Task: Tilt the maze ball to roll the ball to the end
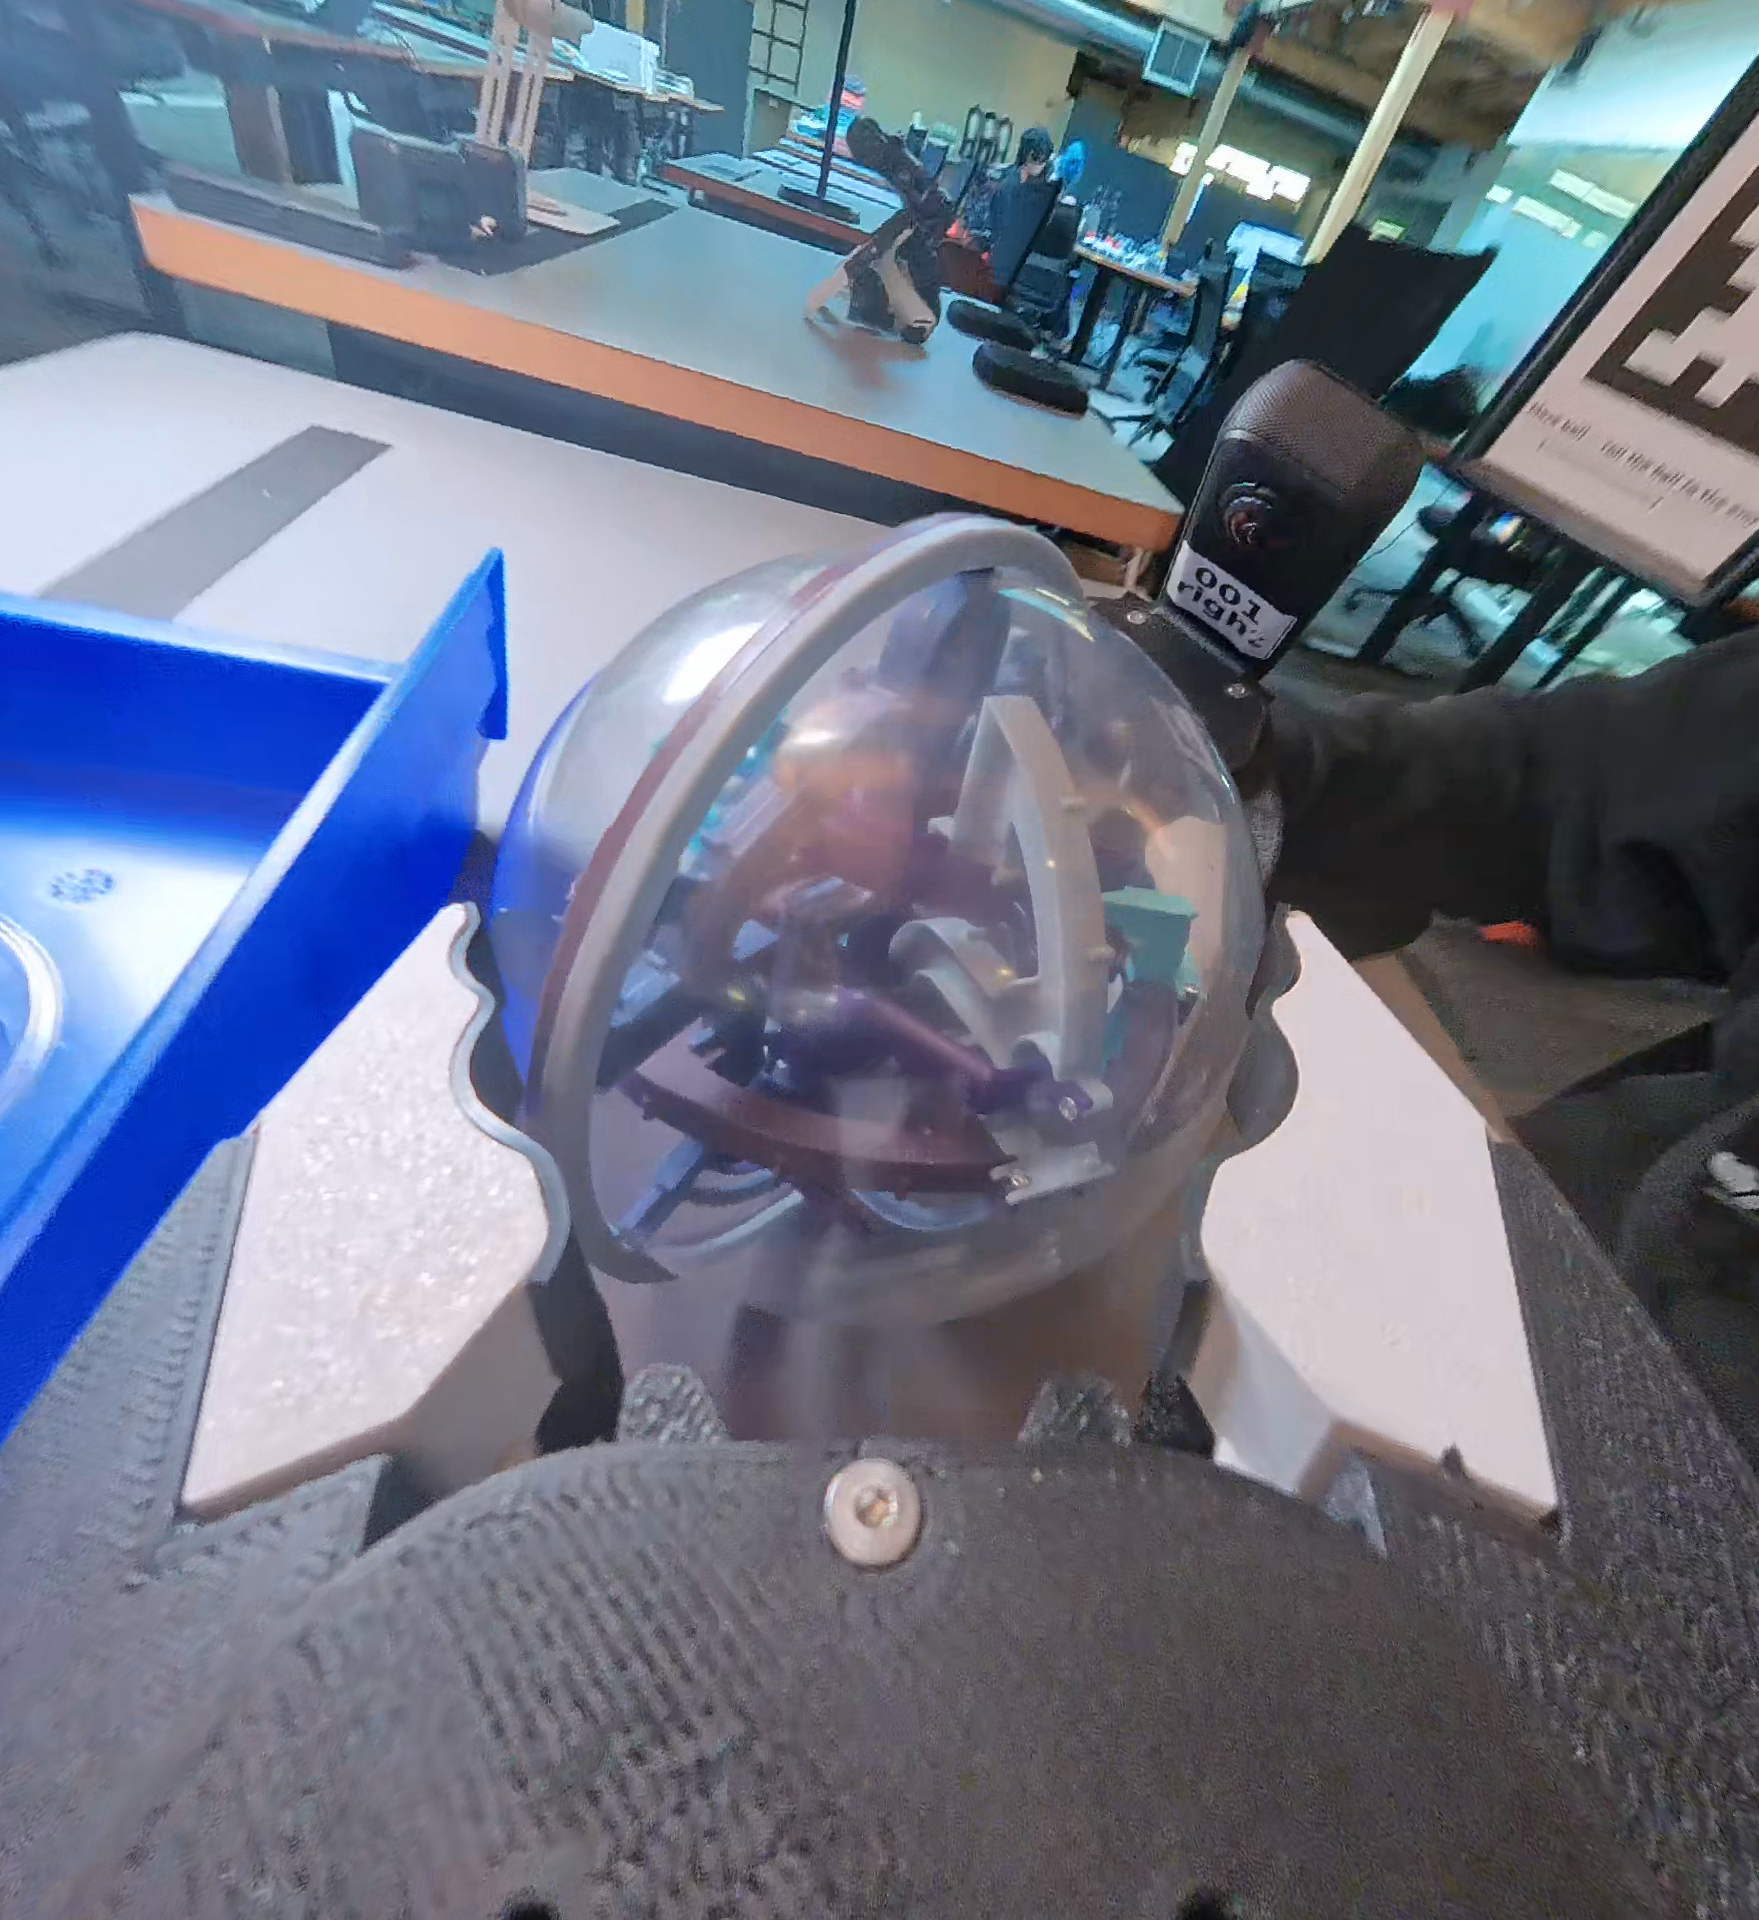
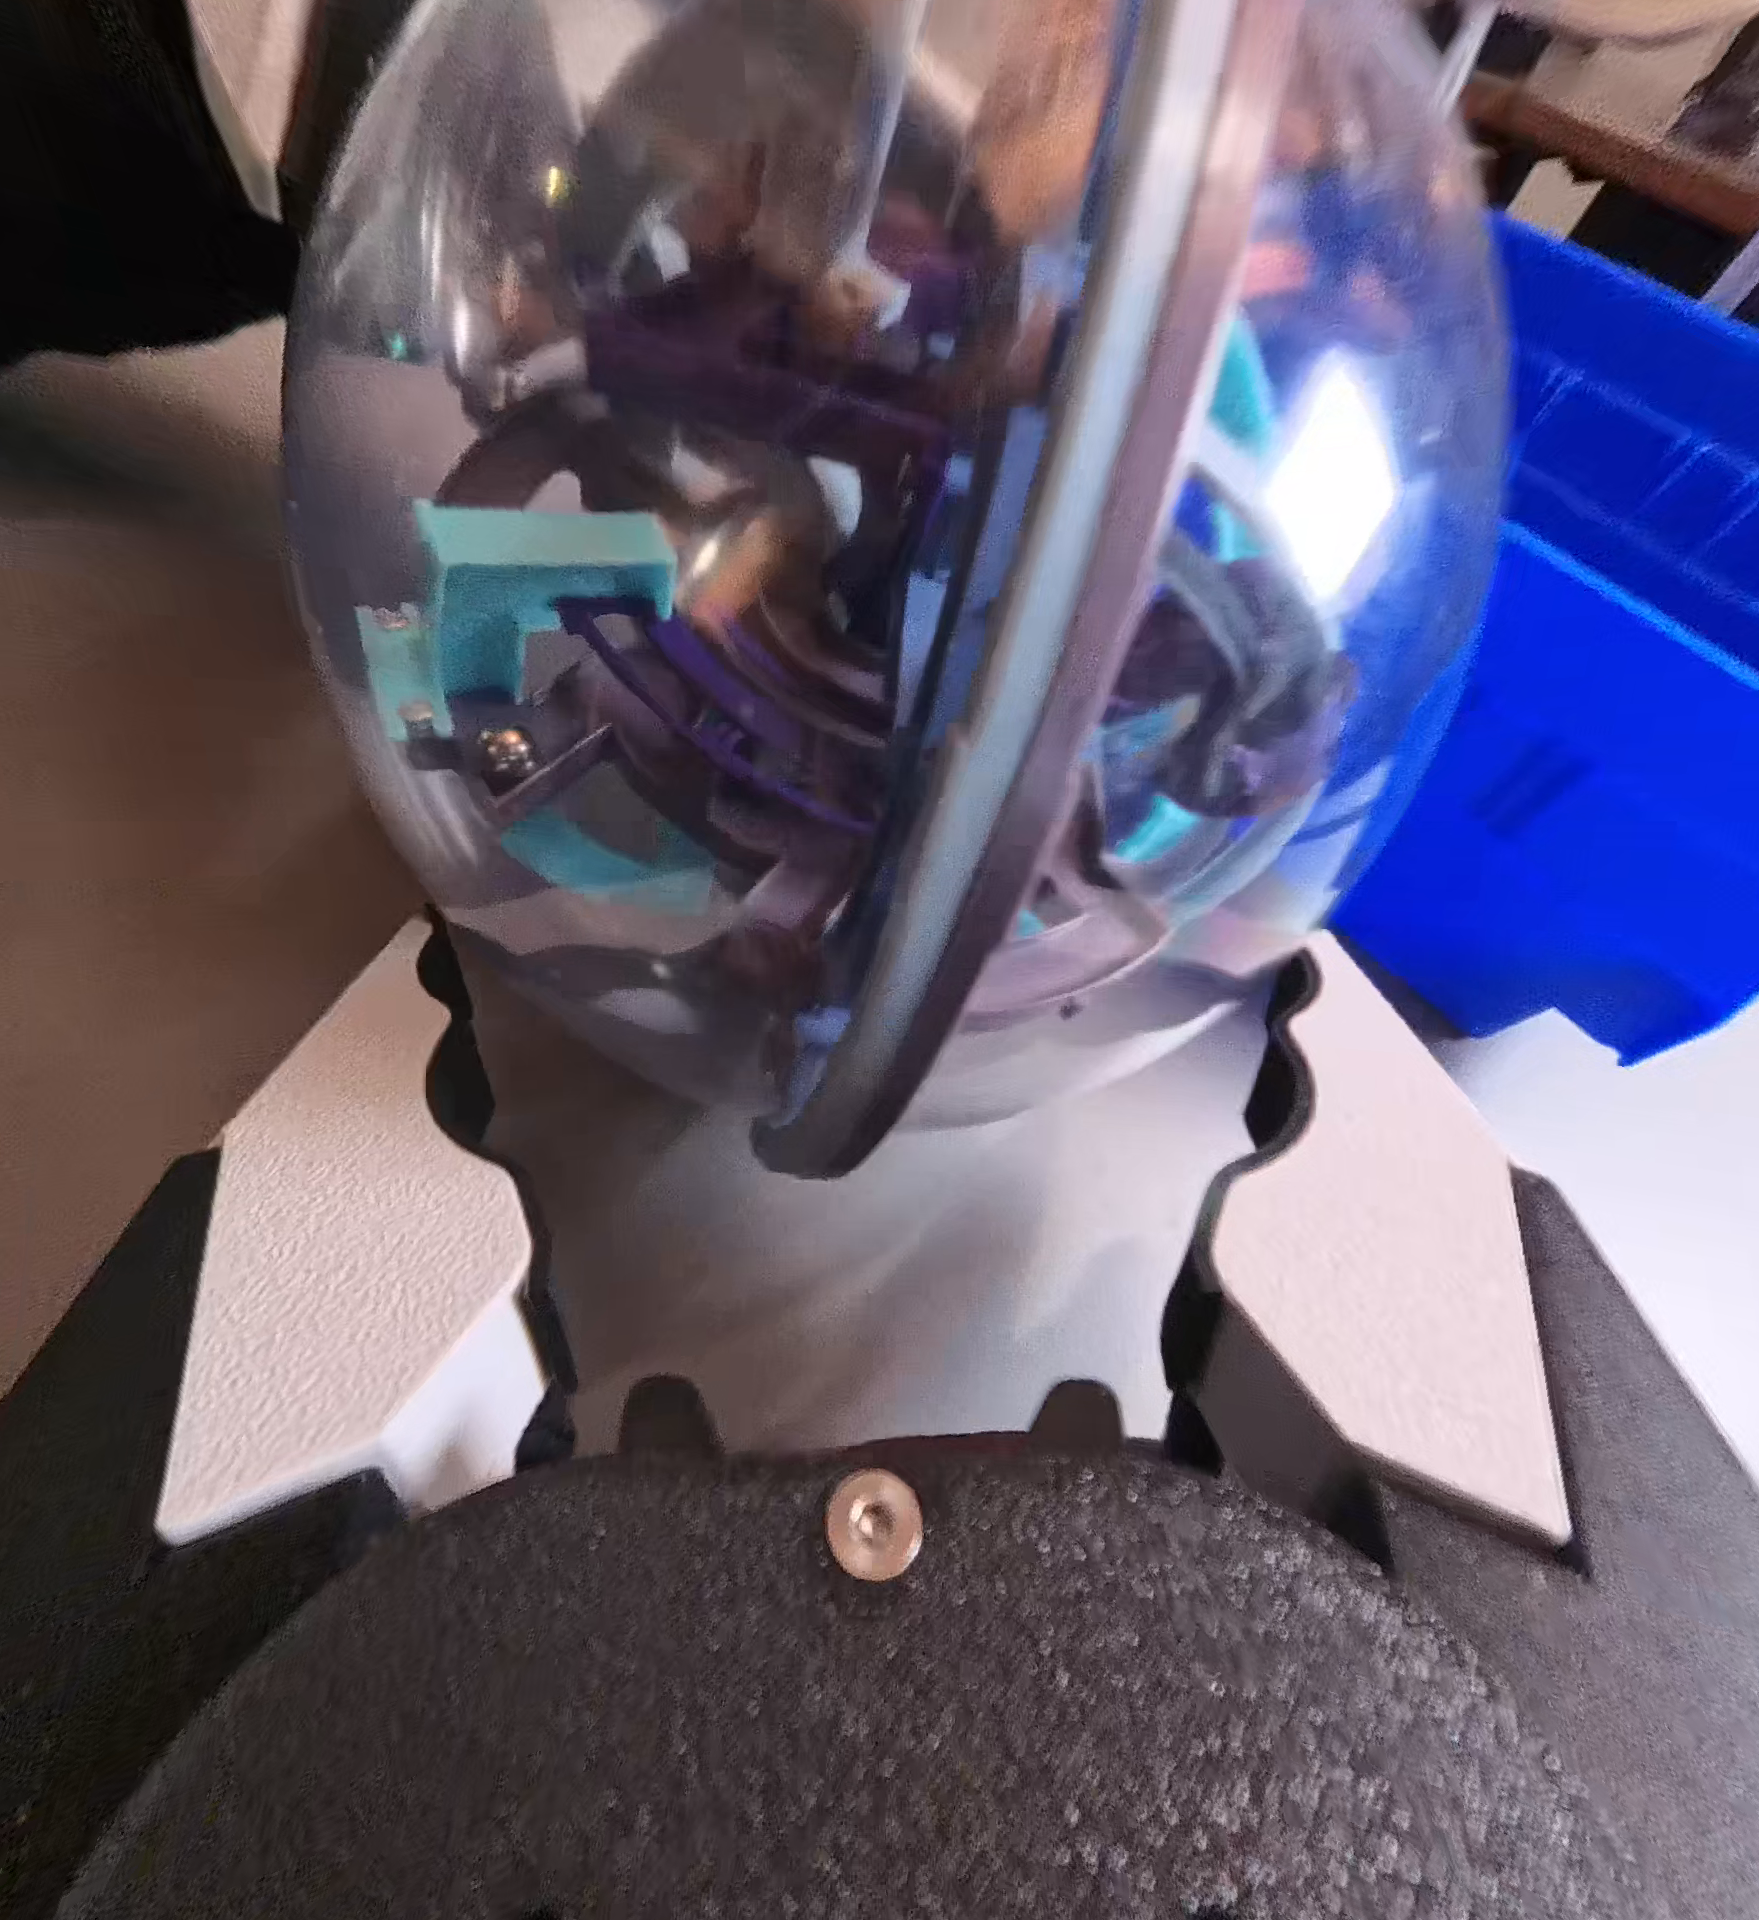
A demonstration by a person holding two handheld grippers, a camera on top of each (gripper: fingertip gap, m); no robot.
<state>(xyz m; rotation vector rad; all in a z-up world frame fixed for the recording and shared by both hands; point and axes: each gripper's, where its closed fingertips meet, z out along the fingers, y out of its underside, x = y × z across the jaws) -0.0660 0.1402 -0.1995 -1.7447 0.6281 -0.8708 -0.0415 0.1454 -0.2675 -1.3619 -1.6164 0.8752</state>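
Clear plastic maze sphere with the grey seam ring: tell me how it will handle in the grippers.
The clear plastic maze sphere looks rigid and probably slippery: smooth, glossy shell. Round, so apt to roll if released. Mostly hollow inside, so likely light.

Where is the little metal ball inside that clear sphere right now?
In the right wrist view, the metal ball sits low on the left inside the maze ball, just below the teal block.

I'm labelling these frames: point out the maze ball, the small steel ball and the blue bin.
maze ball (image 1: 885,935): left wrist view, clear shell.
steel ball (image 2: 503,750): right wrist view, its middle.
blue bin (image 1: 231,831): left wrist view, side wall.
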